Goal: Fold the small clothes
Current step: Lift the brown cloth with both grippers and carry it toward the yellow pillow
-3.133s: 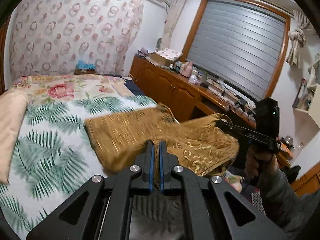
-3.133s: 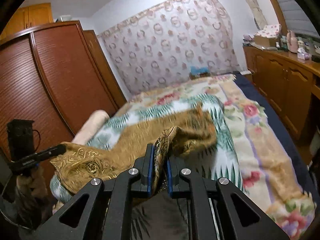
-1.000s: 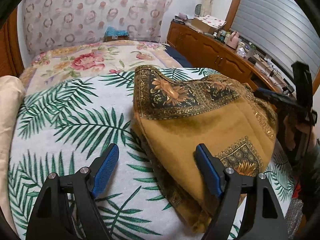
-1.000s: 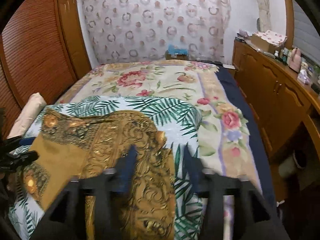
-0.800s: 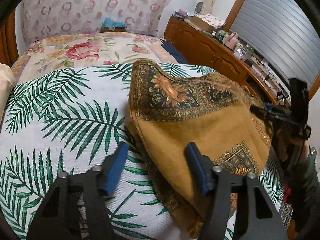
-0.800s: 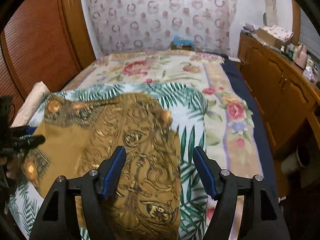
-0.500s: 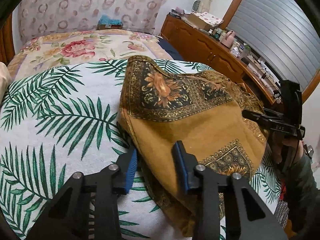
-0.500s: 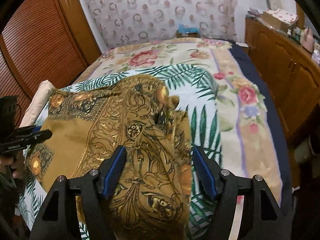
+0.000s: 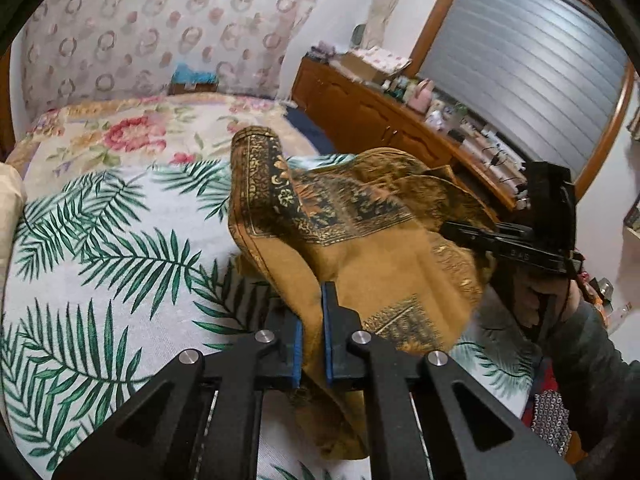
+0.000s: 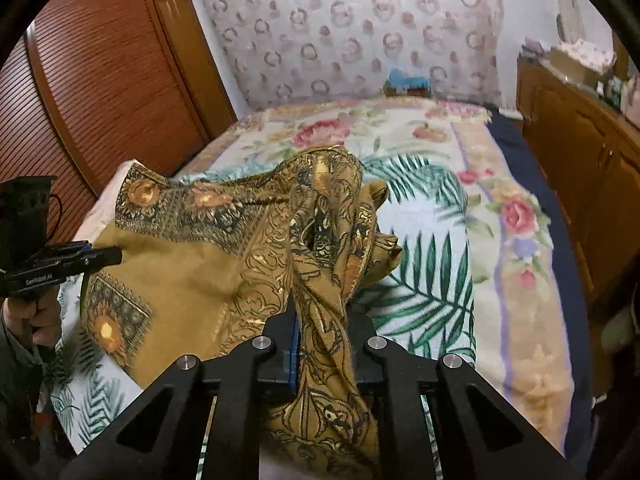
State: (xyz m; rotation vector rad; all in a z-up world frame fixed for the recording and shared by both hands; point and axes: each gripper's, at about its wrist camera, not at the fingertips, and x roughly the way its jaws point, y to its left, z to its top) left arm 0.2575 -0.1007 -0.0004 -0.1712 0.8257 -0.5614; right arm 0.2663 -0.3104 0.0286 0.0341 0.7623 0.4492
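Both grippers point down over the bed (image 9: 100, 240). The left gripper (image 9: 311, 320) pinches the cloth (image 9: 380, 248) edge; the right gripper (image 10: 320, 320) is closing on a bunched fold, the cloth lifted between them. Only the right view shows the wardrobe (image 10: 100, 80); only the left, the window (image 9: 528, 80).

A home bedroom: made bed (image 10: 460, 208), wooden wardrobe (image 10: 104, 80), cluttered dresser (image 9: 384, 120), curtain (image 9: 160, 28).

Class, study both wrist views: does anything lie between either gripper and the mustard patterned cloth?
Nothing visible does. The left gripper is clamped on the mustard patterned cloth, and the right gripper is closing with the cloth bunched between its pads.
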